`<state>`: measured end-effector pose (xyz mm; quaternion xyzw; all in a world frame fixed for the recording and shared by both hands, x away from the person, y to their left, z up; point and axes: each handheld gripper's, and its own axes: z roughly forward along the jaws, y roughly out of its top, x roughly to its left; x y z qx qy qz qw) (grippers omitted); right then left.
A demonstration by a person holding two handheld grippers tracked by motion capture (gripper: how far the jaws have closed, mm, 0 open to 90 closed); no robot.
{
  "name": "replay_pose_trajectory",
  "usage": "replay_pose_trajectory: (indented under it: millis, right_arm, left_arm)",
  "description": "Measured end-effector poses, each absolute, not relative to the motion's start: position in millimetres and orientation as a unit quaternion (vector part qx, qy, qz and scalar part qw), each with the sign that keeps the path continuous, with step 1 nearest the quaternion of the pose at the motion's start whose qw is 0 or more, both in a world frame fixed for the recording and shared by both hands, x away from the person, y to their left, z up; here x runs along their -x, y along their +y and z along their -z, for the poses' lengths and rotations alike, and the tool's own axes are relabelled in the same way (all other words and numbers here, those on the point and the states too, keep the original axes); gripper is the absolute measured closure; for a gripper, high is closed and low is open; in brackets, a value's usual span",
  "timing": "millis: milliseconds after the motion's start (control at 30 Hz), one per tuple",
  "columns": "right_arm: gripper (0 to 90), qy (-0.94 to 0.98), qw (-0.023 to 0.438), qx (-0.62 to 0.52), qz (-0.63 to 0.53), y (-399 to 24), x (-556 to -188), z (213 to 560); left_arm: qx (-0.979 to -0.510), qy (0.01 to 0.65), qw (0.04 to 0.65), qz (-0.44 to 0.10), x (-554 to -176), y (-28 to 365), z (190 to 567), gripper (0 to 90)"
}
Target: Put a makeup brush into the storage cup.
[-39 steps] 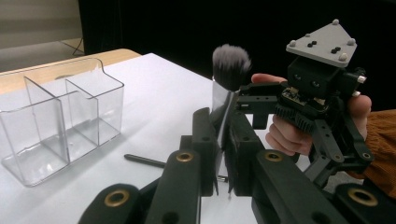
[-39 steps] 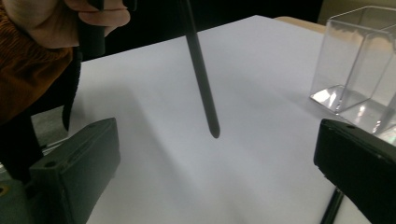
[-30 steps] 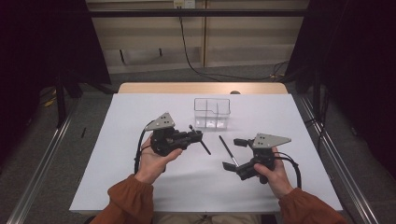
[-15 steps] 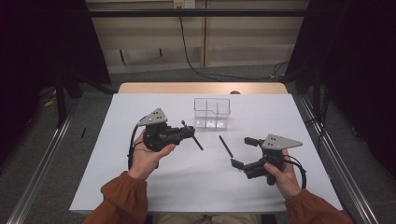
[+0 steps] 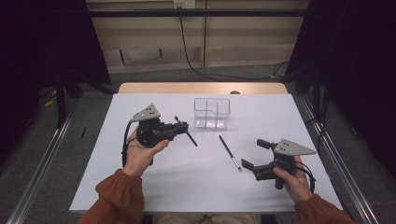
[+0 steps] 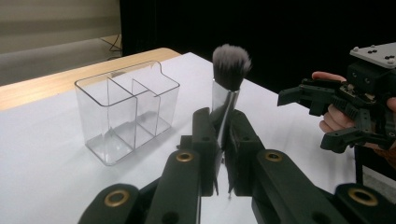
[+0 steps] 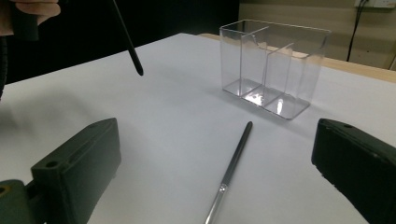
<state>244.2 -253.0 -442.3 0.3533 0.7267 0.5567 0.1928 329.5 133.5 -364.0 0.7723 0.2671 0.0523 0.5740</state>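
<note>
Left gripper (image 6: 223, 140): jaws clamped on the silver ferrule of a fluffy grey-tipped makeup brush (image 6: 229, 65), held above the white tabletop (image 5: 187, 172) just left of the clear three-compartment plastic organiser (image 5: 212, 112). Right gripper (image 5: 252, 156): jaws wide apart, nothing between them, front-right of the organiser. A thin black brush with silver ferrule (image 5: 229, 151) lies flat just in front of the organiser.

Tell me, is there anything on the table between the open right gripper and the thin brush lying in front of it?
Nothing visible stands in the way. The right gripper has its fingers wide apart, and the thin brush lies on bare white table just ahead of them. The clear organizer stands farther back, beyond the brush.
</note>
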Motion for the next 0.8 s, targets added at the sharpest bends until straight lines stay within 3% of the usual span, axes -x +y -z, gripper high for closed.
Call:
replay_pose_trajectory:
  millis: [400, 800]
  right_arm:
    - [1.1, 0.712, 0.203, -0.385, -0.551, -272.0, -233.0, 440.8]
    - [0.0, 0.689, 0.244, -0.413, -0.543, -290.0, -219.7, 447.3]
  left_arm:
    - [-0.777, 0.279, 0.561, -0.067, -339.0, 142.9, 356.5, 84.0]
    - [-0.774, 0.29, 0.558, -0.078, -354.5, 146.6, 348.0, 84.0]
